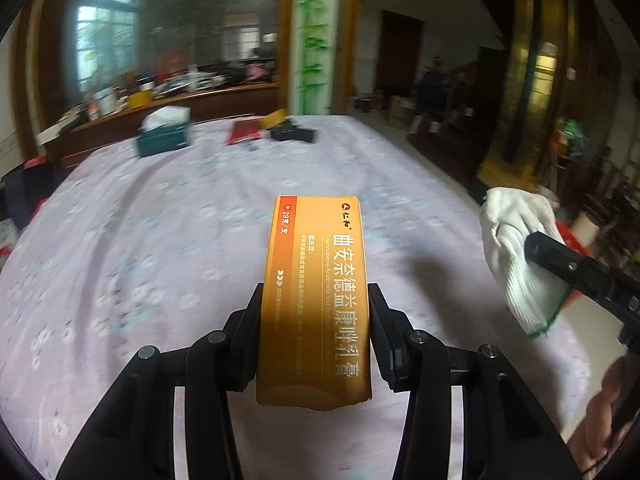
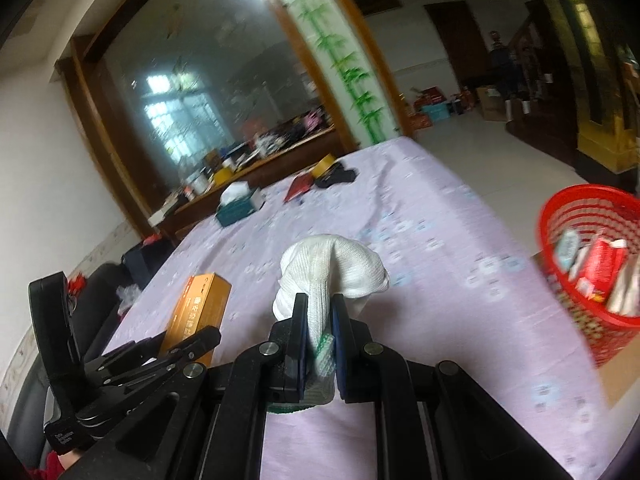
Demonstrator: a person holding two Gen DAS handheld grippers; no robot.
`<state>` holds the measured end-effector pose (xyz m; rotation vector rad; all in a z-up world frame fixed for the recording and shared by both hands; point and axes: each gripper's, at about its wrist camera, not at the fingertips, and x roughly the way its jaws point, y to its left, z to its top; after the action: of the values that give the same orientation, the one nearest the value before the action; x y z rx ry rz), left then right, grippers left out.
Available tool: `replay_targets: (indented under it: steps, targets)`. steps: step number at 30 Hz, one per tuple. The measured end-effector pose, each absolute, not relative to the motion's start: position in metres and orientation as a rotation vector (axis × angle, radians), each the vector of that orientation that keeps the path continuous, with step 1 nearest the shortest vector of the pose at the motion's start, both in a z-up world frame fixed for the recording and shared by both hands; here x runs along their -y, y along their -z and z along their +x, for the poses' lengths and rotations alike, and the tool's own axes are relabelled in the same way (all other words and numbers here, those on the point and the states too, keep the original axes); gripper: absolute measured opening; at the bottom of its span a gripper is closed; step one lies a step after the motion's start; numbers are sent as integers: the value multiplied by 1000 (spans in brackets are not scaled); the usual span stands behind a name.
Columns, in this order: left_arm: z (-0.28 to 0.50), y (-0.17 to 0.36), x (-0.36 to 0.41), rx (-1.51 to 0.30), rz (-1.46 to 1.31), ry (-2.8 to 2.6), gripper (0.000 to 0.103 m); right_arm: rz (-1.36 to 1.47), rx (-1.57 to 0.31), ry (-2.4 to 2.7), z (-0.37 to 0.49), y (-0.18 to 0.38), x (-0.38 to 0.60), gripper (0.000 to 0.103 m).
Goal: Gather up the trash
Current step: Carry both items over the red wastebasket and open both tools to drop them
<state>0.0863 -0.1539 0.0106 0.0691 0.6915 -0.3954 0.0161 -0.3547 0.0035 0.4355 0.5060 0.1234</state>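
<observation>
Both grippers are loaded up here, which makes sense if the plan is to dump two bits of trash in one trip. The left gripper [image 1: 316, 320] has its two black fingers squeezed against the long sides of a flat orange cardboard medicine box with white Chinese lettering [image 1: 314, 296]. It grabs the box near one end, so most of the carton sticks out forward, level above the lilac flower-print tablecloth [image 1: 140, 240]. Gripping across the narrow width looks like the sensible choice, since that's the only span the jaws fit around.

The right gripper [image 2: 320, 320] is pinched on the cuff end of a white knitted cotton glove with green trim [image 2: 332, 268]. The fingers are nearly together because the fabric is thin, and the rest of the glove bunches up limply past the tips. Soft stuff like that would probably slip if held loosely, hence the tight pinch.

The red plastic mesh wastebasket [image 2: 588, 216] sits off the table's right edge, lower than the tabletop, already holding some cartons and wrappers. The glove is nearer to it than the box, so it'd likely go in first. At the far end of the table sit a teal tissue box [image 2: 236, 208] and some dark odds and ends, too blurry to name.
</observation>
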Motion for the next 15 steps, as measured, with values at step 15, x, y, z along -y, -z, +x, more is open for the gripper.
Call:
replay_targets:
  steps: [15]
  targets:
    - [88,-43,336,-768,150,795,45,514,-425,259,-45,-29,523,12]
